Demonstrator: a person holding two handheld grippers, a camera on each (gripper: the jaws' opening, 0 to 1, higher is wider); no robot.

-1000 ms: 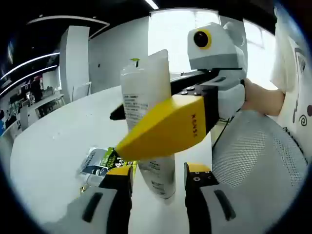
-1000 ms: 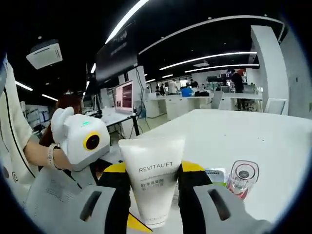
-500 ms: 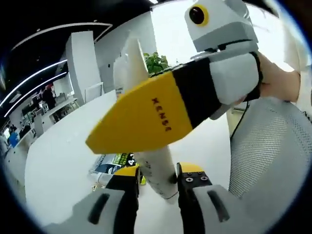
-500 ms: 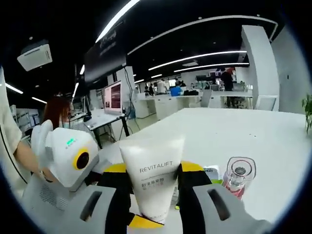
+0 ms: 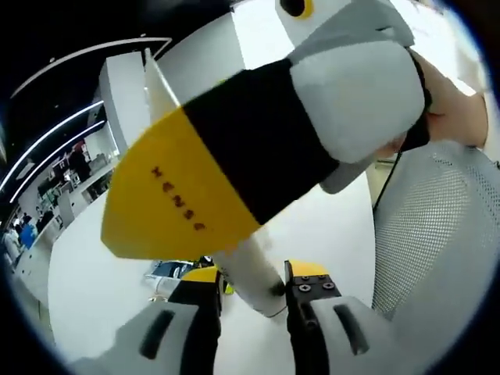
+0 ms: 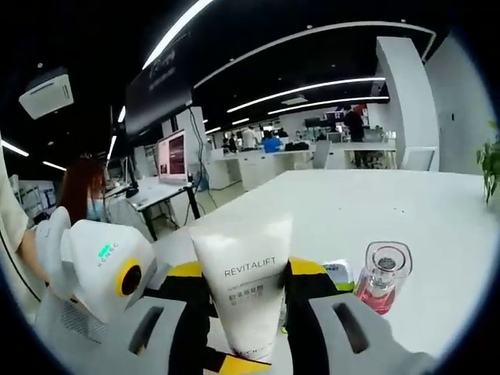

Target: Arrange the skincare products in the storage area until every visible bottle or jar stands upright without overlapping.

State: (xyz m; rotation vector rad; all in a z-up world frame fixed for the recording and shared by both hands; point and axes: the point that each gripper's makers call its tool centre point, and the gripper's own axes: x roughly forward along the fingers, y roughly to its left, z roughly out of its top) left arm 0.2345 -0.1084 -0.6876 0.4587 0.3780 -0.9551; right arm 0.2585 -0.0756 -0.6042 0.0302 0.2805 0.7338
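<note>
White REVITALIFT tube (image 6: 244, 287) pinched between both the right gripper (image 6: 242, 312) jaws and the left gripper (image 5: 250, 301) jaws — pink glass bottle (image 6: 381, 278) upright on the white table (image 6: 406, 226) nearby.

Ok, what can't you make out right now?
- Left gripper view: the right gripper covers most of the white tube.
- Left gripper view: the packet is mostly hidden behind the left gripper.
- Right gripper view: the tube's small print is unreadable; the pink bottle shows no label.
</note>
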